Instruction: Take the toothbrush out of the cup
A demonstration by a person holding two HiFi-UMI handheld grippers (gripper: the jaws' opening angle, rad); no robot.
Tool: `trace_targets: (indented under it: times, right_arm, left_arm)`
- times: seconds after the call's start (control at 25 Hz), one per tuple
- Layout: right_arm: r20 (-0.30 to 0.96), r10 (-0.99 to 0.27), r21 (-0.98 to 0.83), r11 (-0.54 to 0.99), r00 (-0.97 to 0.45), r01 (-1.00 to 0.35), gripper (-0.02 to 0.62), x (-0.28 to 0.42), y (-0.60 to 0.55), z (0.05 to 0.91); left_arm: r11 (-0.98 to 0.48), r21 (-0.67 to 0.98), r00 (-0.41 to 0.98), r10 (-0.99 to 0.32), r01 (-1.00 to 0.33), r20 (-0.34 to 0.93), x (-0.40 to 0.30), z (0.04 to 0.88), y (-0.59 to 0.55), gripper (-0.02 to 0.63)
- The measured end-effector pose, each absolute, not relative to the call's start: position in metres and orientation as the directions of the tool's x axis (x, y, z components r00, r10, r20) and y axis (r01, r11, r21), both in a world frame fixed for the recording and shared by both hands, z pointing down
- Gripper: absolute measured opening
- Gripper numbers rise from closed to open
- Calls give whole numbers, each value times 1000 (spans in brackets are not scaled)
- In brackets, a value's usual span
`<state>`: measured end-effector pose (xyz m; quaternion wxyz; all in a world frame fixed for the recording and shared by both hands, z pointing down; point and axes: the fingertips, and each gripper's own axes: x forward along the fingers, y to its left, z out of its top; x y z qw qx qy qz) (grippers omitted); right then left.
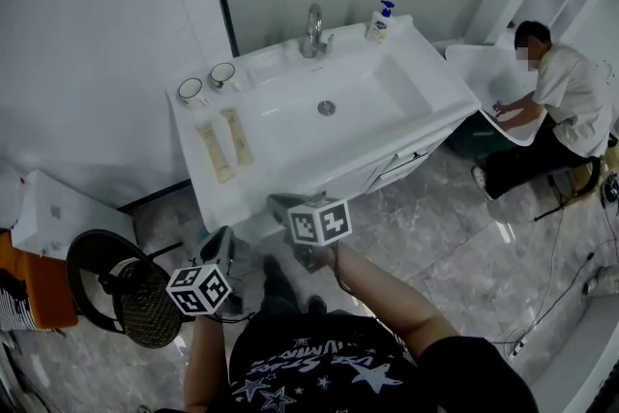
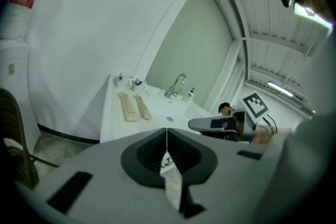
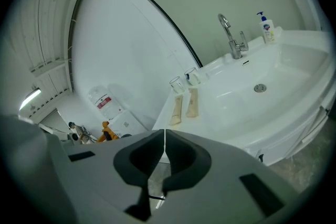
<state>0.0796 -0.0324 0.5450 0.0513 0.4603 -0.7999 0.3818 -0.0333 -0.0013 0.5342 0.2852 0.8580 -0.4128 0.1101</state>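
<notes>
Two small cups (image 1: 191,90) (image 1: 222,73) stand at the back left corner of a white washbasin counter (image 1: 290,169). They also show in the left gripper view (image 2: 125,80) and the right gripper view (image 3: 175,84). A toothbrush in them is too small to make out. Two pale tubes (image 1: 225,142) lie in front of the cups. My left gripper (image 1: 221,242) (image 2: 167,129) hangs shut and empty over the floor, well short of the counter. My right gripper (image 1: 280,205) (image 3: 165,131) is shut and empty near the counter's front edge.
A tap (image 1: 313,32) and a pump bottle (image 1: 378,22) stand behind the basin. A black round wicker fan (image 1: 135,290) and a white box (image 1: 58,213) stand on the floor at the left. A person (image 1: 556,102) sits at the right by a white tub.
</notes>
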Motion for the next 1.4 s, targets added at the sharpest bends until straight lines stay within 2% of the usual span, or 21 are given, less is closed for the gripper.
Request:
trace_targets:
  times: [0.48, 1.0, 1.4]
  right_arm:
    - [422, -687, -583, 294, -592, -757, 18, 91, 43, 554]
    - [439, -698, -523, 313, -566, -792, 18, 95, 69, 552]
    - [459, -719, -501, 276, -522, -820, 17, 70, 103, 546]
  left_arm:
    - [-482, 404, 626, -646, -778, 436, -25, 531, 79, 17]
    - [-524, 403, 661, -615, -750, 431, -15, 530, 99, 17]
    - [-558, 420, 698, -578, -716, 423, -44, 526, 128, 17]
